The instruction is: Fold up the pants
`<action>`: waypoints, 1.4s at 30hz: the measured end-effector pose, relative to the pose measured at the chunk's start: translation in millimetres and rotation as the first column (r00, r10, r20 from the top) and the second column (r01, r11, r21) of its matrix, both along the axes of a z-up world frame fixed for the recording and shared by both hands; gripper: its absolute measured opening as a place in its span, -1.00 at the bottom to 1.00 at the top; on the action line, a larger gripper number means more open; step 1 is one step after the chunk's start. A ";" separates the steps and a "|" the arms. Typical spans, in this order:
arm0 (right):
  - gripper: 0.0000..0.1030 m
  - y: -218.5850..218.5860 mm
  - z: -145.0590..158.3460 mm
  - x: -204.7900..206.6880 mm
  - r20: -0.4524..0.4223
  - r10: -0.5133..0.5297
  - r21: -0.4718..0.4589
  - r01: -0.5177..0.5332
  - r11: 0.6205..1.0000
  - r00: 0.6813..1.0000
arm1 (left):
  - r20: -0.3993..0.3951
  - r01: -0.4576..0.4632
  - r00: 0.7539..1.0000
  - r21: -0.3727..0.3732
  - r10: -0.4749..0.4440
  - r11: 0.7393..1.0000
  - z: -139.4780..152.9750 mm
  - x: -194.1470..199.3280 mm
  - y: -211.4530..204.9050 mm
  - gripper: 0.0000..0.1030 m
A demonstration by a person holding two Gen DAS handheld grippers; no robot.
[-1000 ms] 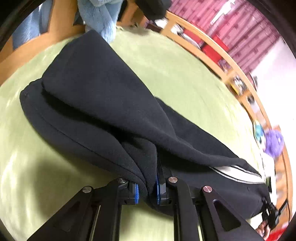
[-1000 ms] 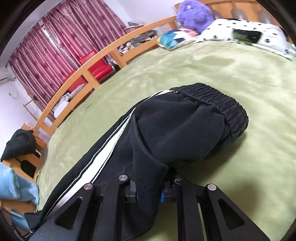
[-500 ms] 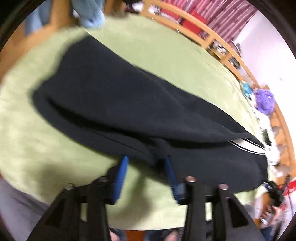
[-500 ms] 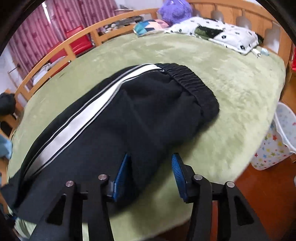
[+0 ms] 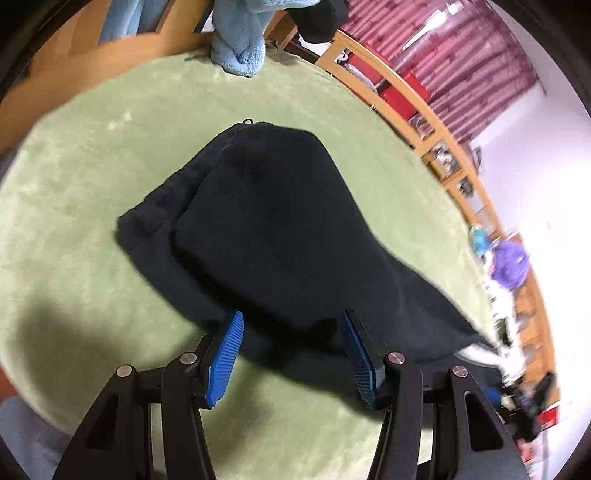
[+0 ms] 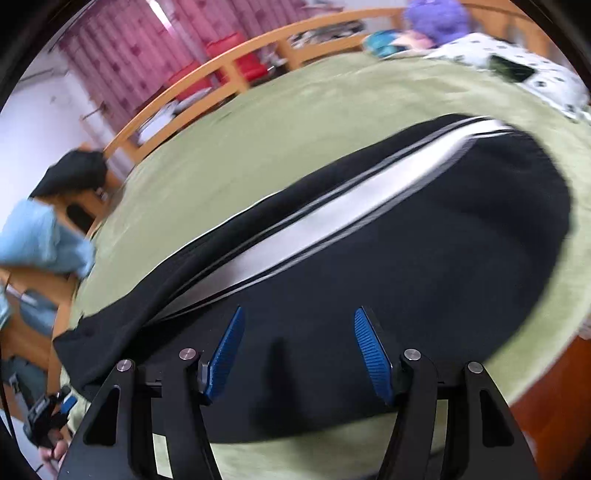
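Note:
Black pants [image 5: 269,229] with a white side stripe [image 6: 332,214] lie flat on a green bedspread [image 5: 92,192], folded lengthwise with one leg over the other. My left gripper [image 5: 291,332] is open and empty, its blue pads [image 5: 225,354] on either side of the pants' near edge, above the leg end. My right gripper [image 6: 299,339] is open and empty, hovering over the waist half of the pants [image 6: 406,266]. The left gripper also shows at the lower left of the right wrist view [image 6: 48,413].
A wooden bed rail [image 5: 417,110] runs along the far side, with red curtains behind. A light blue garment [image 5: 240,44] hangs at the bed's end. A purple plush toy [image 6: 436,18] and a spotted pillow [image 6: 517,62] lie past the waistband. The bed's near edge [image 6: 546,369] is close.
Both grippers let go of the pants, opened wide and pulled back. The pants dropped flat onto the bedspread.

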State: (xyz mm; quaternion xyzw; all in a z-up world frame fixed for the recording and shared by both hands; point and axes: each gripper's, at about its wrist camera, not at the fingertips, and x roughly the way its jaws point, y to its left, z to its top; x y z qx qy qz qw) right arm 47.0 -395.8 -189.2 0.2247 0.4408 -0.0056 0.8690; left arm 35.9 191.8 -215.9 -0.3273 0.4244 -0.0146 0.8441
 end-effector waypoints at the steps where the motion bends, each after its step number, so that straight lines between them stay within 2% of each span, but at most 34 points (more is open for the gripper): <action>1: 0.19 9.4 -3.0 5.6 -0.004 0.016 0.012 -0.016 1.000 1.000 | 0.001 -0.006 1.000 -0.013 0.006 1.000 -3.5 9.8 -5.9 0.02; 4: 0.20 35.8 -10.6 24.4 -0.020 0.067 0.053 -0.066 0.996 0.998 | -0.012 -0.024 1.000 -0.006 0.024 1.000 -13.8 20.3 -4.0 0.02; 5: 0.20 43.7 -13.3 28.8 -0.025 0.079 0.069 -0.077 0.995 0.997 | -0.024 -0.041 0.999 -0.028 0.040 0.999 -19.5 24.0 0.8 -0.01; 7: 0.20 57.7 -18.8 38.5 -0.035 0.110 0.107 -0.106 0.989 0.993 | -0.008 -0.075 0.997 -0.091 0.074 0.993 -22.3 26.2 10.2 -0.51; 8: 0.20 63.2 -21.7 43.1 -0.037 0.125 0.125 -0.119 0.985 0.991 | 0.006 -0.086 0.996 -0.091 0.086 0.992 -19.0 26.0 13.5 -0.89; 10: 0.15 81.1 -29.4 58.2 -0.060 0.191 0.160 -0.180 0.971 0.980 | 0.052 -0.060 0.997 -0.065 0.063 0.996 -5.5 34.1 16.8 -0.87; 11: -0.23 86.9 -32.4 66.4 -0.060 0.212 0.167 -0.200 0.965 0.975 | 0.080 -0.051 0.995 -0.052 0.055 0.997 4.2 38.5 16.6 -0.87; 12: -0.73 94.0 -34.3 74.7 -0.053 0.228 0.175 -0.215 0.961 0.972 | 0.106 -0.048 0.993 -0.042 0.052 0.998 15.4 44.9 16.1 -0.87; 13: -0.85 98.7 -34.6 83.3 -0.051 0.234 0.172 -0.222 0.960 0.971 | 0.141 -0.031 0.989 -0.028 0.034 0.999 30.6 57.2 13.1 -0.87; 17: -0.84 104.6 -19.4 106.8 0.013 0.209 0.138 -0.209 0.968 0.978 | 0.235 0.005 0.972 0.035 -0.013 0.999 69.6 96.4 -5.6 -0.86; 19: -0.78 98.8 -10.9 112.2 0.037 0.189 0.135 -0.193 0.972 0.981 | 0.245 0.028 0.969 0.036 -0.036 0.999 81.5 117.8 -17.4 -0.71; 20: -0.74 95.6 -6.3 111.6 0.049 0.179 0.140 -0.185 0.973 0.983 | 0.242 0.033 0.969 0.034 -0.041 0.999 82.7 118.0 -17.2 -0.28; 21: -0.67 91.3 -2.8 109.7 0.056 0.178 0.142 -0.184 0.973 0.982 | 0.244 0.036 0.969 0.039 -0.044 0.999 86.9 120.2 -21.4 0.28; 22: -0.60 86.9 0.1 108.0 0.063 0.176 0.143 -0.184 0.973 0.982 | 0.267 0.031 0.963 0.046 -0.042 0.998 88.8 117.0 -23.9 0.43; 23: -0.47 82.2 1.8 102.7 0.072 0.167 0.140 -0.176 0.974 0.983 | 0.302 0.018 0.952 0.070 -0.038 0.997 91.0 109.8 -27.1 0.47; 25: -0.31 72.9 4.2 93.6 0.076 0.155 0.138 -0.164 0.977 0.985 | 0.295 0.026 0.953 0.132 -0.064 0.991 86.1 100.8 -31.1 0.49; 27: -0.29 65.9 1.6 83.5 0.062 0.146 0.144 -0.154 0.977 0.987 | 0.248 0.045 0.966 0.139 -0.079 0.989 72.1 93.4 -33.8 0.50; 29: -0.29 65.8 -2.5 78.4 0.046 0.145 0.144 -0.150 0.978 0.988 | 0.186 0.063 0.979 0.114 -0.083 0.992 54.5 88.2 -29.2 0.50; 31: -0.29 61.9 -8.6 69.0 0.024 0.142 0.146 -0.144 0.979 0.990 | 0.092 0.043 0.994 0.076 -0.050 0.996 30.1 79.0 -22.9 0.50; 32: -0.29 60.3 -11.2 64.6 0.014 0.143 0.155 -0.144 0.977 0.990 | 0.068 0.038 0.997 0.057 -0.042 0.998 22.4 76.4 -19.8 0.49; 34: -0.28 58.1 -14.1 57.3 0.007 0.140 0.174 -0.139 0.975 0.990 | 0.026 0.037 0.999 -0.033 -0.036 0.999 0.6 66.9 -13.1 0.49; 36: -0.20 58.5 -16.0 51.5 0.008 0.135 0.184 -0.134 0.974 0.991 | -0.006 0.027 1.000 -0.081 -0.028 0.996 -14.3 62.0 -8.8 0.49; 38: -0.13 59.5 -17.3 49.7 0.011 0.138 0.189 -0.138 0.972 0.990 | -0.007 0.013 1.000 -0.107 -0.014 0.994 -22.6 61.5 -5.7 0.47; 41: -0.12 64.4 -19.0 52.7 0.006 0.160 0.193 -0.158 0.968 0.987 | 0.029 -0.010 0.999 -0.141 0.014 0.990 -19.5 68.9 -0.8 0.41; 42: -0.12 70.2 -19.5 56.7 0.002 0.181 0.193 -0.178 0.965 0.984 | 0.055 -0.014 0.998 -0.155 0.023 0.988 -14.5 72.7 0.6 0.12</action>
